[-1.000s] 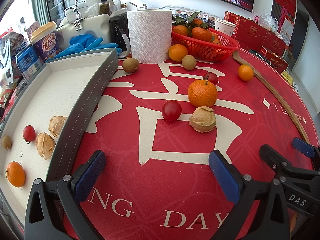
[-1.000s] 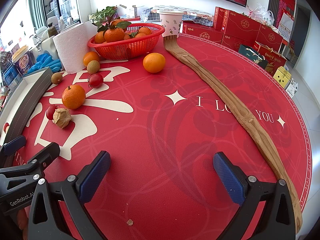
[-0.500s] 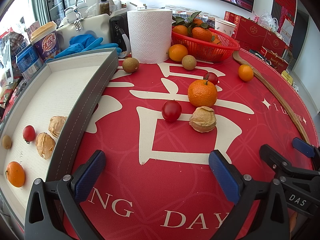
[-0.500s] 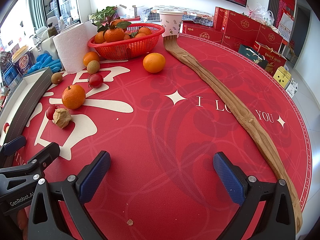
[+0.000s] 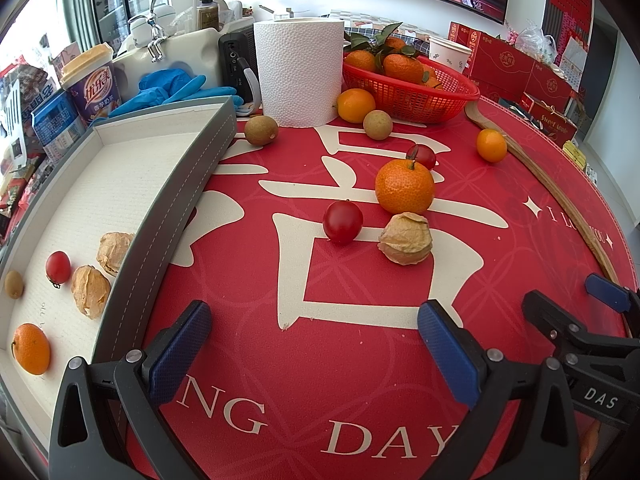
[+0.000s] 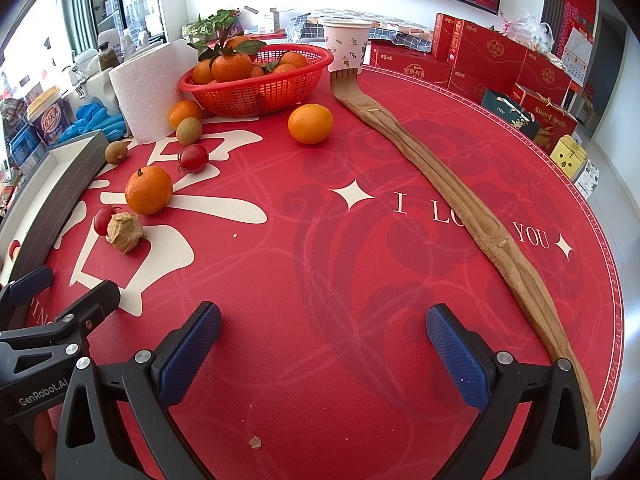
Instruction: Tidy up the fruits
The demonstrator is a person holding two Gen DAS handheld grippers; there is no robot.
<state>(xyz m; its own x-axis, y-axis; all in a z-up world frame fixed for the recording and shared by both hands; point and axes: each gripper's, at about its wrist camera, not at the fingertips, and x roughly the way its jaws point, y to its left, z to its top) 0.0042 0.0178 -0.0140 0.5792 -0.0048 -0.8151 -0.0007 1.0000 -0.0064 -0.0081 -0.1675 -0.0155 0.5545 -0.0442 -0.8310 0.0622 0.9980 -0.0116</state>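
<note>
A grey tray [image 5: 188, 184] at the left holds a mandarin [image 5: 31, 348], a cherry tomato [image 5: 58, 267], two husked physalis [image 5: 90, 290] and a small brown fruit [image 5: 13, 284]. On the red mat lie a cherry tomato [image 5: 343, 222], a husked physalis [image 5: 405, 239], a mandarin [image 5: 404, 187], another tomato [image 5: 421, 156], two longans [image 5: 261, 130] and oranges [image 5: 491, 145]. My left gripper [image 5: 314, 340] is open and empty, short of the tomato. My right gripper [image 6: 324, 344] is open over bare mat, its tip visible in the left wrist view [image 5: 576, 312].
A red basket [image 6: 256, 88] of leafy mandarins stands at the back beside a paper towel roll [image 5: 300, 72] and a paper cup [image 6: 346, 46]. A long wooden back scratcher [image 6: 460, 208] lies across the right of the mat. Blue gloves, cups and boxes crowd the far left.
</note>
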